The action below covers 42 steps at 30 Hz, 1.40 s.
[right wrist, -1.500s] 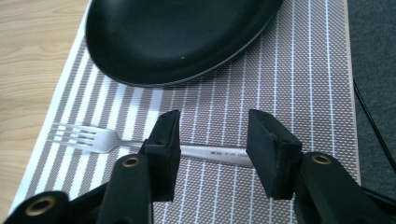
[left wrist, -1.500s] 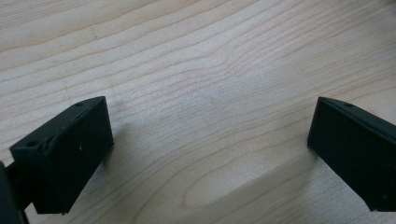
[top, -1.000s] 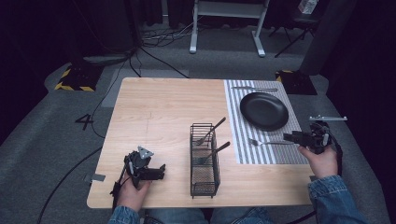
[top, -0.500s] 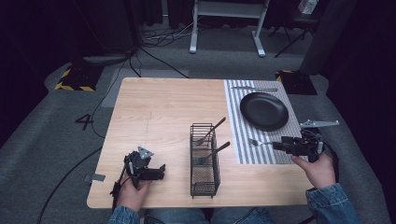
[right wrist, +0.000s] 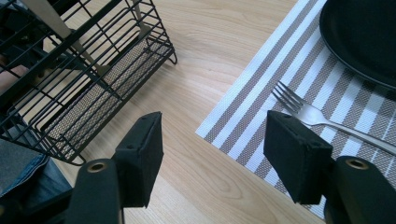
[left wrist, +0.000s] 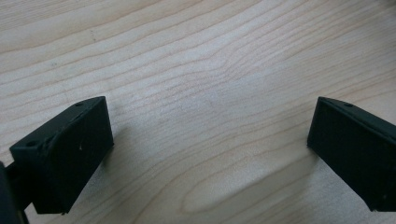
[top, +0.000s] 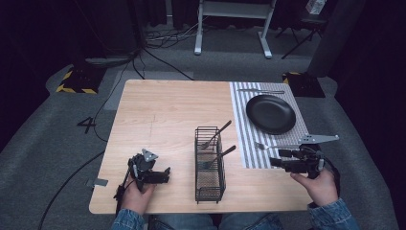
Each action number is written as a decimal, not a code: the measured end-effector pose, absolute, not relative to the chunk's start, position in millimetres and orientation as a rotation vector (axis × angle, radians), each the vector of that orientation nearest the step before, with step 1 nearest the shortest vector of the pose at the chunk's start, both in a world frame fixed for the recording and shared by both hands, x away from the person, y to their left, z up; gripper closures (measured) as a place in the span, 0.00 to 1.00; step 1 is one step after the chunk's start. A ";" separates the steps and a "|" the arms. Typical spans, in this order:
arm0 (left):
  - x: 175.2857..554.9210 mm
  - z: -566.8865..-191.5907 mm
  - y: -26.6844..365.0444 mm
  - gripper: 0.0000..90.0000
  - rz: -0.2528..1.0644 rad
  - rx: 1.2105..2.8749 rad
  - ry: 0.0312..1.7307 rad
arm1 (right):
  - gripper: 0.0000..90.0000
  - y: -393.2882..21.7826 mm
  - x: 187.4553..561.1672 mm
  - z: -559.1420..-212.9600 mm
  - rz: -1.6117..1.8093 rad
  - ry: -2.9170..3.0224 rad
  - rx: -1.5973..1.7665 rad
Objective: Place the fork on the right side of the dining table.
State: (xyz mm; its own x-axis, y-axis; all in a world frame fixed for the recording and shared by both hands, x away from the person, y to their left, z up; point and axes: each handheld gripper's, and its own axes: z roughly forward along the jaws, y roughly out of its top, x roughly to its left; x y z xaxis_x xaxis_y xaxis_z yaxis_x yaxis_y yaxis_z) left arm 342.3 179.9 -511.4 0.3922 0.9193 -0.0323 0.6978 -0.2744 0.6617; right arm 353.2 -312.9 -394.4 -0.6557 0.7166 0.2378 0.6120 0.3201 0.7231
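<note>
A single legible mark appears in the high view: the numeral 4 (top: 87, 125), in dark strokes on the grey carpeted floor (top: 57, 143), to the left of the wooden table (top: 163, 110). Beyond it lies a floor plate with yellow-and-black hazard striping (top: 76, 81), which carries no lettering. The 2 gripper views show no text, label or brand.
</note>
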 end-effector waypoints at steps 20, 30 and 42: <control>343.2 -511.4 179.8 0.00 0.486 2.056 1.379 | 0.42 -296.1 344.4 -450.0 1.244 2.423 1.136; 343.0 -511.5 179.6 0.00 0.484 2.055 1.382 | 0.42 -292.1 347.5 -472.6 1.252 2.408 1.142; 343.1 -511.4 179.6 0.00 0.485 2.055 1.382 | 0.42 -297.7 351.9 -488.5 1.221 2.362 1.166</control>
State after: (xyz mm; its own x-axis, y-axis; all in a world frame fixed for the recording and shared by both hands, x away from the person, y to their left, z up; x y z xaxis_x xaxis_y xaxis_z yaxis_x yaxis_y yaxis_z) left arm 343.1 179.6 -511.4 0.3886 0.9208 -0.0333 0.6978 -0.2706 0.6632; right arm 351.9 -297.7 -488.5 -0.6536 0.7436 0.1409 0.5448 0.3331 0.7695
